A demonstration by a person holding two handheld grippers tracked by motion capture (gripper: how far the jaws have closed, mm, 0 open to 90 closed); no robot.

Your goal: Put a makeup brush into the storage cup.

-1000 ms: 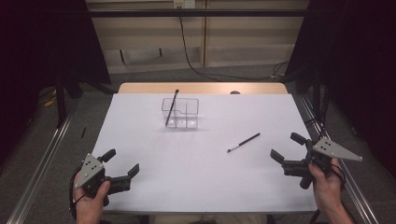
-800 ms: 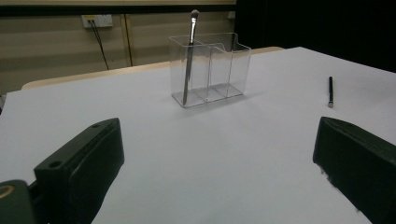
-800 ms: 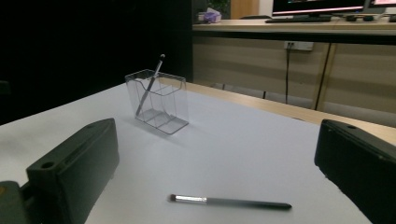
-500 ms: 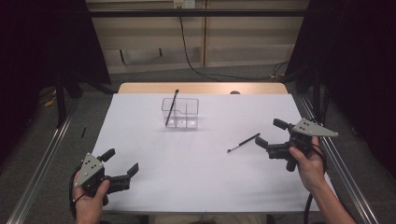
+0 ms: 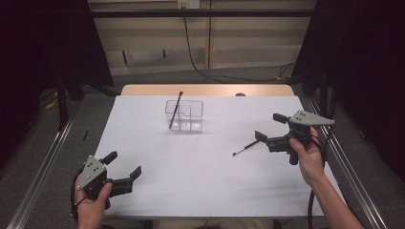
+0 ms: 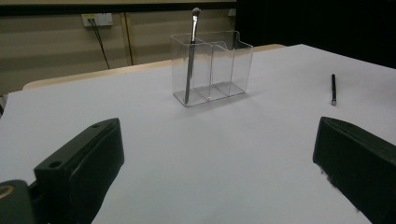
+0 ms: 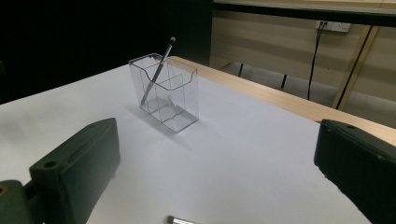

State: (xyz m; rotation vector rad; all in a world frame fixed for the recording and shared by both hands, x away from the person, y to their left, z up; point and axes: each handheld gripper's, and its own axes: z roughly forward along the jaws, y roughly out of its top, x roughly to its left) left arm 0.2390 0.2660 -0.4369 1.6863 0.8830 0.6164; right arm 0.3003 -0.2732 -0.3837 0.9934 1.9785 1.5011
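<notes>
Jaws on both grippers stand wide apart and hold nothing: your right gripper [image 5: 272, 130] hovers just beside the loose brush [image 5: 245, 147] lying flat on the counter [image 5: 191, 181], while your left gripper [image 5: 123, 164] sits well apart at the near left corner. That brush lies just ahead of the right jaws, long axis slanting toward you and leftward, so it looks like the right hand's pick. Beyond stands the clear organizer [image 5: 185, 116], with another brush [image 5: 175, 109] leaning in its left compartment.

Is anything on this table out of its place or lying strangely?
One brush lies loose on the white table, apart from the clear organizer, where another brush stands tilted in an end compartment. Nothing looks spilled or damaged.
</notes>
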